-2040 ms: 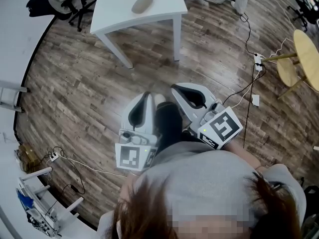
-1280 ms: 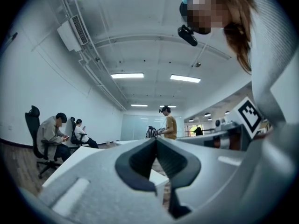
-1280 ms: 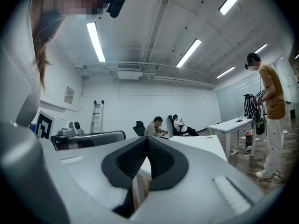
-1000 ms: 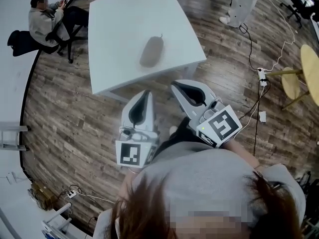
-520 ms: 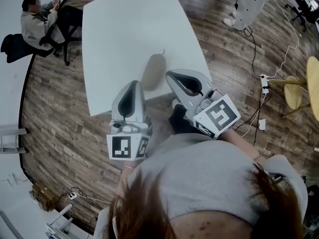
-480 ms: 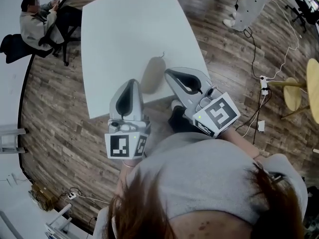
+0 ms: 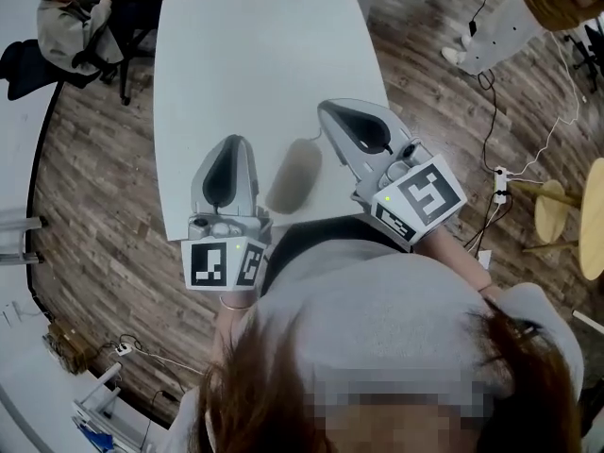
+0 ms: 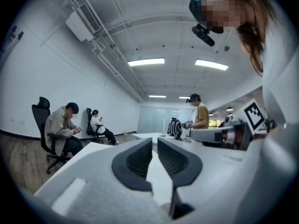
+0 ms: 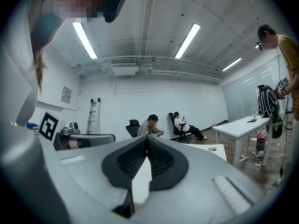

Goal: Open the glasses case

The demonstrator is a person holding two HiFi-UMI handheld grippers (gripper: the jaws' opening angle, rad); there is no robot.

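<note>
The glasses case point(image 7: 294, 173), a closed grey-brown oval, lies near the front edge of the white table point(image 7: 255, 55). My left gripper point(image 7: 229, 143) is over the table just left of the case. It holds nothing and is shut but for a thin slit between its pads point(image 8: 154, 141). My right gripper point(image 7: 327, 110) reaches over the table just right of the case and past its far end. It is shut with its tips touching point(image 9: 146, 141) and is empty. Neither gripper touches the case. Both point level, and the case shows in neither gripper view.
A seated person point(image 7: 66, 22) is on an office chair beyond the table's left corner. Another person stands at the back right point(image 7: 510, 26). Cables point(image 7: 528, 159) run over the wooden floor beside a round wooden stool point(image 7: 590, 220). A second white table point(image 9: 240, 125) and a ladder point(image 9: 93, 115) stand farther off.
The table and case have come closer. Both grippers have moved forward from over the floor to over the table's front edge, one on each side of the case.
</note>
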